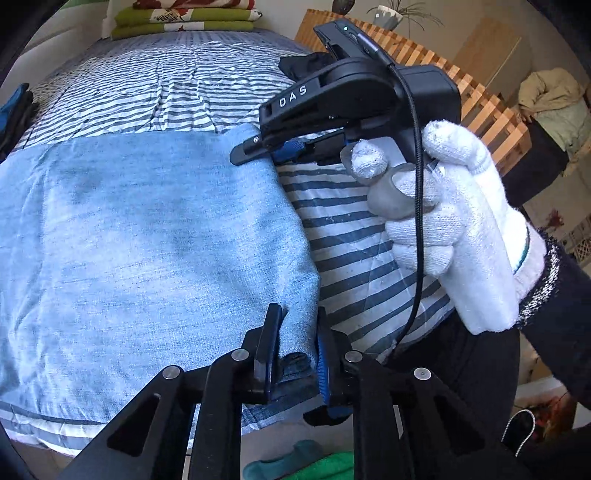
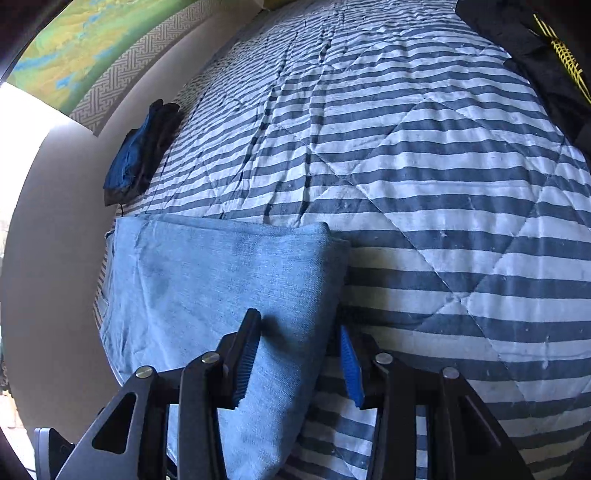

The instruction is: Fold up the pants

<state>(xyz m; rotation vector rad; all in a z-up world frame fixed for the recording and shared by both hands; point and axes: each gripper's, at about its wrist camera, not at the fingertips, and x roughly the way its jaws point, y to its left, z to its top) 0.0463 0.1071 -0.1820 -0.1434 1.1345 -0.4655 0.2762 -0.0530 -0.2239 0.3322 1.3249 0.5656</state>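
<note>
Left wrist view, item one: pants (image 1: 147, 229), light blue denim, lying flat and already doubled on the striped quilt (image 1: 354, 236), folded edge toward the grippers. Left gripper (image 1: 295, 343) straddles the near corner of that edge, jaws drawn in with denim between them; whether the pads press firmly cannot be told. Right gripper (image 1: 258, 147), held in a white-gloved hand (image 1: 454, 229), sits at the far corner of the same edge, its tips on or just over the cloth.

Right wrist view, item two: right gripper (image 2: 299, 350) with the pants (image 2: 221, 280) corner between its blue pads; one pad lies against the denim, the other stands slightly off it, so the grip looks incomplete.

Purpose, judged: a corner in each gripper lets the short edge be lifted evenly and carried across for the next fold.

Surroundings: quilt of blue and white stripes, diamond-stitched, wrinkled farther up the bed. Dark folded garment (image 2: 140, 155) near the wall side. Green folded bedding (image 1: 184, 22) at the head of the bed. Slatted wooden frame (image 1: 443, 74) beside it; patterned wall hanging (image 2: 85, 55) above.
</note>
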